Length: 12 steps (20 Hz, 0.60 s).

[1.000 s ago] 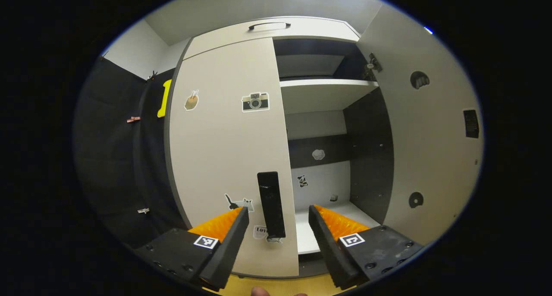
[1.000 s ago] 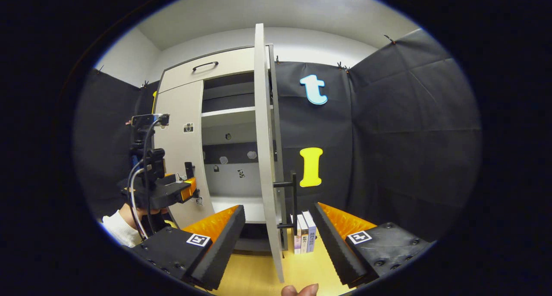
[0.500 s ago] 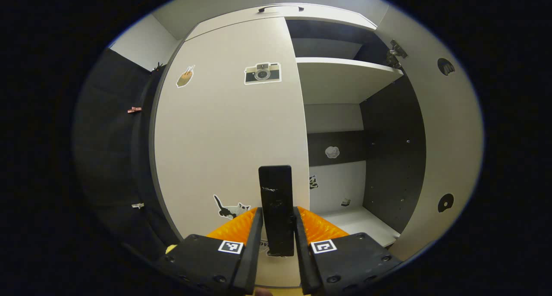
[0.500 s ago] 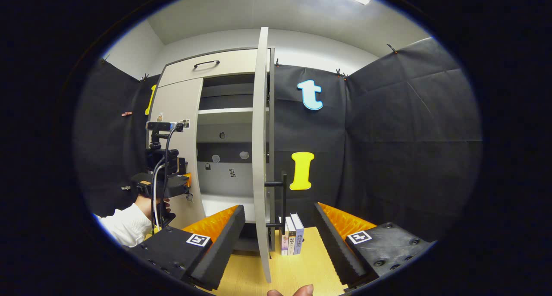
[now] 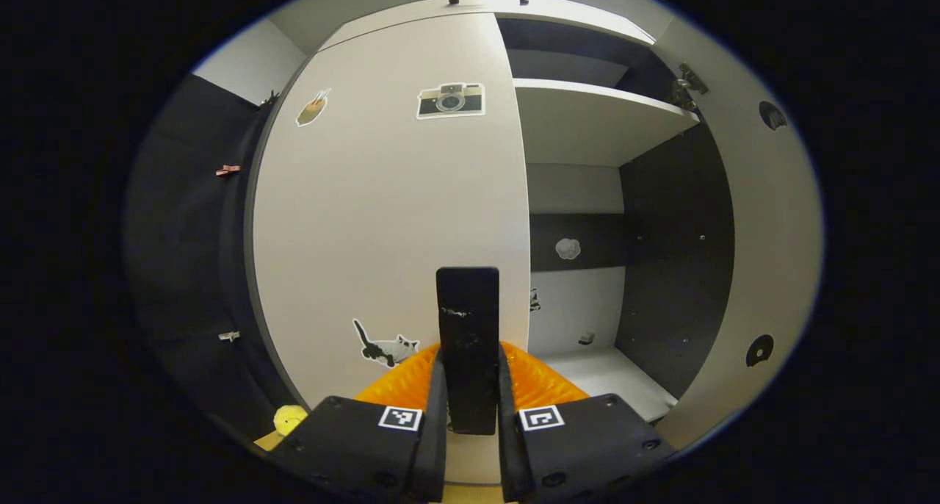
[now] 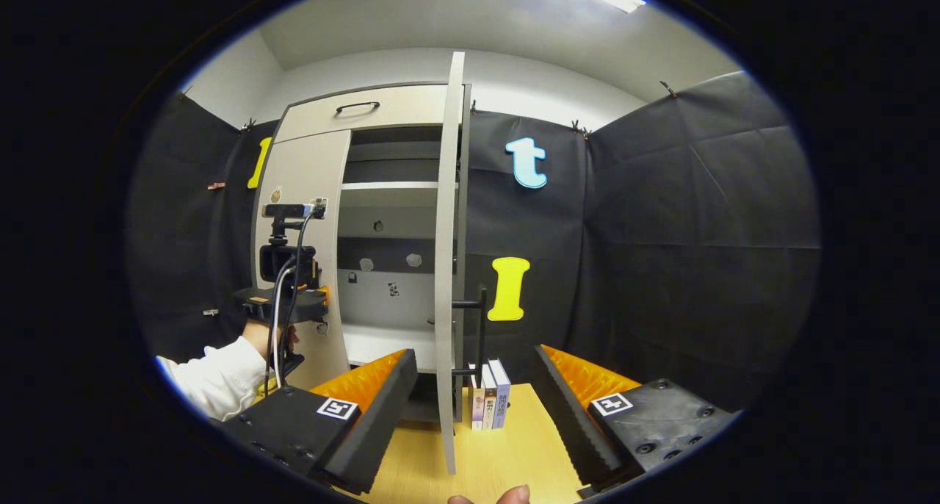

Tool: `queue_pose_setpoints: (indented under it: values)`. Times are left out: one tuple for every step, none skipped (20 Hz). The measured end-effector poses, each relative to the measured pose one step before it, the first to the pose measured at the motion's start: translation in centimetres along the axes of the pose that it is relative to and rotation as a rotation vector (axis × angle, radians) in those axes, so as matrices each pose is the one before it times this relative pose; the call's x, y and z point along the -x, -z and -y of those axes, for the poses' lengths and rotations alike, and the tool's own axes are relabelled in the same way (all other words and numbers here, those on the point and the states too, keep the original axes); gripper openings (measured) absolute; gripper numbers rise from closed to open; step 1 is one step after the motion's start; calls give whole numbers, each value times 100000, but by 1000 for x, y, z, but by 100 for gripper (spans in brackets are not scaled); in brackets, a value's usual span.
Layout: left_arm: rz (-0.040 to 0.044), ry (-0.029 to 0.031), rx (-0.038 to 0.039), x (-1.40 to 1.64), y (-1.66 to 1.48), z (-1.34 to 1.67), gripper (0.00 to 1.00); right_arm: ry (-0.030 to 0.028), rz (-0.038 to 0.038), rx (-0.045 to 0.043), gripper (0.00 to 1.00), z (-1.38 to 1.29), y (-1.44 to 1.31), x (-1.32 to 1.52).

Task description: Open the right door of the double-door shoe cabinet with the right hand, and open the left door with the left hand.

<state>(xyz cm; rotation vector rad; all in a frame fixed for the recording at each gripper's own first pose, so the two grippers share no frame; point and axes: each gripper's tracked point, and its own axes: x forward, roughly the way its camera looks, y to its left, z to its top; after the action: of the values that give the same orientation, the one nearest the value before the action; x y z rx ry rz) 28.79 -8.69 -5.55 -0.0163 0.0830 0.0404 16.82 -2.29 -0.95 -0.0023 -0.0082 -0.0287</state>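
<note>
Risk first: the left gripper [image 5: 470, 445] grips the left handle [image 5: 468, 328] low down, near its bottom end. If the pull comes straight back and does not follow the hinge arc, the handle could likely slide out from between the fingers, or the grip could twist. The left door [image 5: 389, 217] sits flush with the cabinet [image 6: 360, 111], so the first tug may meet some resistance. That is a guess, not seen

The right door [image 6: 446, 269] stands wide open, edge-on in the right gripper view, its handle [image 6: 481, 328] on the far face. It hangs between the right gripper's fingers and near the books [image 6: 488, 405] on the floor; a careless swing of that hand could knock it

Left gripper: fingers closed on the left handle, both pressing its sides

Right gripper [image 6: 474, 408]: fingers spread wide, holding nothing, apart from the door edge

Left door shut; right compartment exposed, shelf [image 5: 595, 114] bare
</note>
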Motion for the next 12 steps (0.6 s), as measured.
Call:
queue_pose_setpoints:
  values:
    - [832,985,2078,271,-236,-71,28,5,32,-121,99,-79,-23,223]
    - [383,937,-14,242,100,-89,24,121,25,-162,99,-3,6,98]
    - [276,783,-1009,291,45,-86,23,72,-31,-6,98,-36,35,101]
    - [-44,965,-458,474,-74,-113,22,135,15,121,98,-50,13,43]
    - [-246,1398,575,740,17,-37,21,-68,-25,212,98,-103,23,2]
    - [-3,1502,694,1022,-106,-219,21,-275,41,-95,98,-131,-12,16]
    - [250,1198,834,1081,1,-283,19,-499,-6,-405,98,-293,1,109]
    - [-45,1265,389,1065,72,-335,19,-589,-84,-542,98,-406,37,137]
    - [255,1230,-295,1476,78,-451,18,-862,-115,-444,98,-181,7,-77]
    - [-874,1054,-222,1249,-27,-514,19,-889,-109,-326,98,-348,20,56]
    - [-312,1211,-88,1243,62,-515,18,-1251,-50,-289,98,-485,-6,16]
    - [-969,1127,526,1094,75,-611,19,-1231,-308,-234,98,-610,185,71]
